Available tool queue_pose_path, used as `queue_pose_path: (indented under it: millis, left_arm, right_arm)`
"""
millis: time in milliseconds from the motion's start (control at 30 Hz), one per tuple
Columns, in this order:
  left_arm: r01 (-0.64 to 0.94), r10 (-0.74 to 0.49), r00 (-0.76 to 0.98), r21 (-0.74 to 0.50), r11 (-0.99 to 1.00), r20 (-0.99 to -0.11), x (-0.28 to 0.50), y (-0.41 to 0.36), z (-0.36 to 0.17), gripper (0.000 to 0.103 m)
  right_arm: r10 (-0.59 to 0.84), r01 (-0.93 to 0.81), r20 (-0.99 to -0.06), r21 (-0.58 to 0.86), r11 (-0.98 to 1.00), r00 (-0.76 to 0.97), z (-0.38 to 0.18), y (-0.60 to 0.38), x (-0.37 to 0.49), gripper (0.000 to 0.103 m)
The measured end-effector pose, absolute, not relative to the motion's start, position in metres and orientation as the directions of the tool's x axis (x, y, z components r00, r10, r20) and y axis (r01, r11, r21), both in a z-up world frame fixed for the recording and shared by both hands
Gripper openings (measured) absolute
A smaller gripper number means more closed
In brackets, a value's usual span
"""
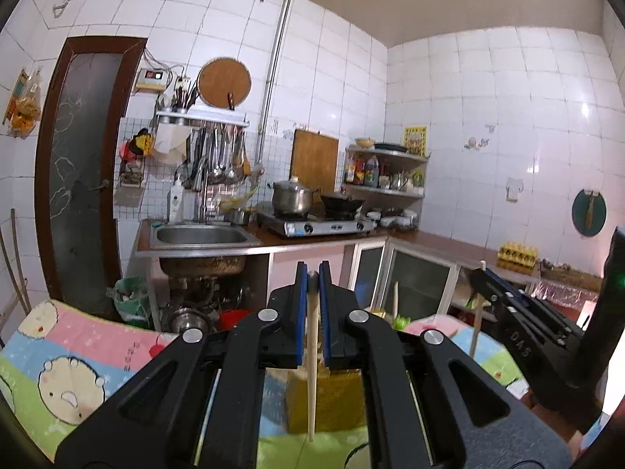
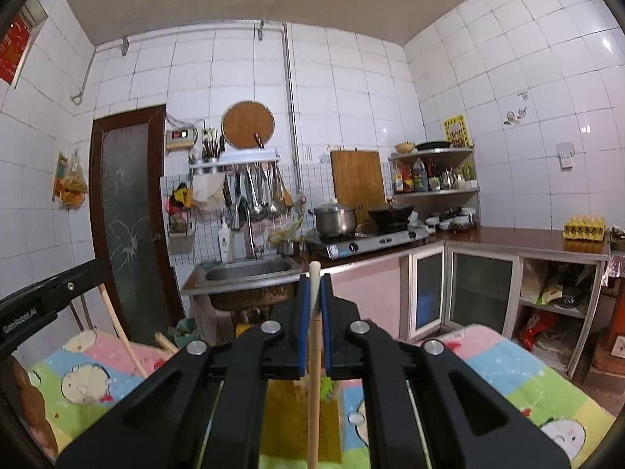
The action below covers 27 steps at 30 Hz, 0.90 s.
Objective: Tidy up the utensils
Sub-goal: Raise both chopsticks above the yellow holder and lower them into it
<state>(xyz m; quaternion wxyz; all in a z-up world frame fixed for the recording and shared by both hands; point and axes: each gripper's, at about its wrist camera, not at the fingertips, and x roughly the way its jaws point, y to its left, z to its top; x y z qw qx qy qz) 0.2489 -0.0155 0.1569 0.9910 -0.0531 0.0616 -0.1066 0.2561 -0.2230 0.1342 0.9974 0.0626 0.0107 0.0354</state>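
**Chopsticks lifted, one in each gripper**

Chopsticks are what both hands carry at this moment. The left gripper (image 1: 312,273) is clamped shut on a pale chopstick (image 1: 311,371) with a grey metal-looking tip, which hangs nearly upright between the blue pads, its lower end reaching down in front of a yellow box (image 1: 324,402). The right gripper (image 2: 315,285) is likewise closed tight on a wooden chopstick (image 2: 313,391), its whitish top poking up just above the pads and its shaft running straight down toward the same yellow box (image 2: 297,418). Both sticks are slim, smooth and rigid, held near their upper ends, so they could swing or slip if jolted.

The box stands on a table covered with a cartoon-print cloth (image 1: 78,351) in pink, blue and green. More sticks and something green rise from behind the box in the left view; what they are I cannot tell for certain.

My reading is that the step in hand is carrying: each stick is up in the air, clear of the cloth, and not yet set down anywhere. The next move calls for choosing where the pair belongs, probably the box or a holder, then lowering each tip in without knocking the rim, and only then loosening the pads.

Beyond the table lies a tiled kitchen: a steel sink (image 1: 203,234), a gas stove (image 1: 324,224) with a pot and wok, and hanging ladles on the wall rack.
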Motion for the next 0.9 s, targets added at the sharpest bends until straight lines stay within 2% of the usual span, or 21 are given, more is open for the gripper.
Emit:
queue_pose_path:
  millis: [300, 467, 600, 900]
  left_arm:
    - [0.215, -0.213, 0.977, -0.112, 0.97, 0.027, 0.252, -0.025, 0.205, 0.005]
    - [0.196, -0.189, 0.98, -0.12, 0.973, 0.069, 0.267, -0.03, 0.218, 0.005]
    - [0.185, -0.176, 0.981, -0.123, 0.975, 0.08, 0.289, -0.034, 0.216, 0.005]
    - [0.172, -0.17, 0.985, -0.123, 0.977, 0.022, 0.327, -0.04, 0.181, 0.005]
  right_arm:
    - [0.029, -0.046, 0.111, 0.153, 0.987, 0.993, 0.179, -0.218, 0.286, 0.006]
    - [0.015, -0.046, 0.176, 0.176, 0.983, 0.984, 0.189, -0.217, 0.302, 0.006]
    - [-0.015, -0.023, 0.203, 0.18, 0.983, 0.979, 0.185, -0.215, 0.314, 0.006]
    - [-0.035, 0.009, 0.165, 0.153, 0.988, 0.986, 0.165, -0.21, 0.332, 0.006]
